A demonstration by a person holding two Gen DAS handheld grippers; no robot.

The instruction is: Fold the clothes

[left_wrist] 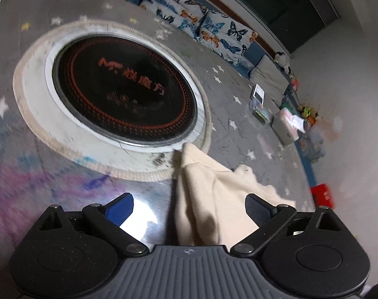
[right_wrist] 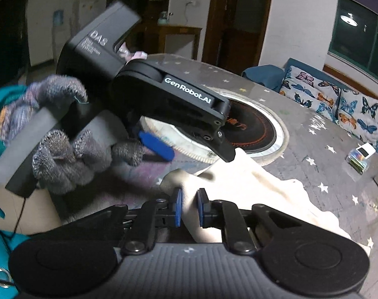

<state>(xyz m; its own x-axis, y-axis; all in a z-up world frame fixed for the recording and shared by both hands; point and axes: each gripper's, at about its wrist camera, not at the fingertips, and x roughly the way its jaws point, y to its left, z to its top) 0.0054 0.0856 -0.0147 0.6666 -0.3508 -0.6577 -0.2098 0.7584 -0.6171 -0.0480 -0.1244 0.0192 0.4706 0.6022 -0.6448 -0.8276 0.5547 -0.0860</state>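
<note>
A cream garment (left_wrist: 213,189) lies crumpled on the grey star-patterned table (left_wrist: 238,129). It sits in front of the black round hotplate (left_wrist: 124,89). In the left wrist view my left gripper (left_wrist: 189,209) stands open wide. A raised fold of the cream garment lies between its blue pads (left_wrist: 121,209), nearer the right one, and neither pad presses on it. In the right wrist view my right gripper (right_wrist: 190,206) is shut on a pinched ridge of the cream garment (right_wrist: 263,189). The left gripper (right_wrist: 198,155) hovers just above that cloth, held by a hand in a grey knitted glove (right_wrist: 62,159).
A white fringed mat (left_wrist: 34,99) rings the hotplate. Small boxes and a phone-like thing (left_wrist: 258,99) lie near the table's far right edge, with a white box (left_wrist: 286,124) beside them. A blue sofa with butterfly cushions (right_wrist: 338,102) stands behind the table.
</note>
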